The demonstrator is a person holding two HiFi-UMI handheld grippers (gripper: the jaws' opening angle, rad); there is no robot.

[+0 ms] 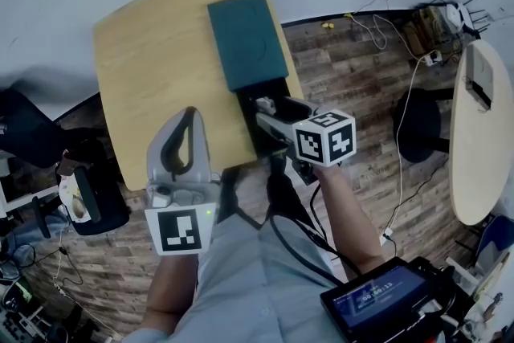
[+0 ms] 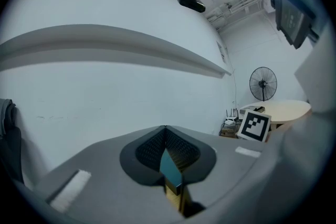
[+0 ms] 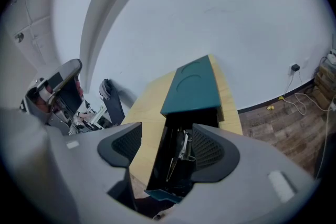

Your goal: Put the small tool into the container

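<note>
**Small tool, container and two hand-held grippers: condition as found**

Item 1. Container (image 1: 245, 40) (image 3: 191, 86). A long box with a teal top, laid on the wooden table (image 1: 152, 52) (image 3: 147, 107), is seen at upper centre of the head view. Its near end is open and shows a dark interior. That end is placed at the table edge closest to the person.

Item 2. Small tool (image 3: 182, 150). A slim metallic piece is seen lying inside the open dark end of the container, at lower centre of the right gripper view. No jaw is touching it. Its exact type cannot be made out.

Item 3. Right gripper (image 1: 265, 112) (image 3: 165, 136). It is held at centre frame in the head view, directly over the open end of the container. Its jaws are spread wide, and only the container opening and the tool are seen in the gap. Nothing is gripped.

Item 4. Left gripper (image 1: 190, 112) (image 2: 165, 131). It is held at lower left of the head view, over the table's near edge and apart from the container. Its tips are pressed together and nothing is pinched. A sliver of teal and wood is glimpsed lower down, in the slit behind the tips.

Item 5. Surroundings. A wood-pattern floor (image 1: 353, 68) and a pale round table (image 1: 474, 140) are noted at right. A dark screen device (image 1: 377, 301) is noted at lower right.
</note>
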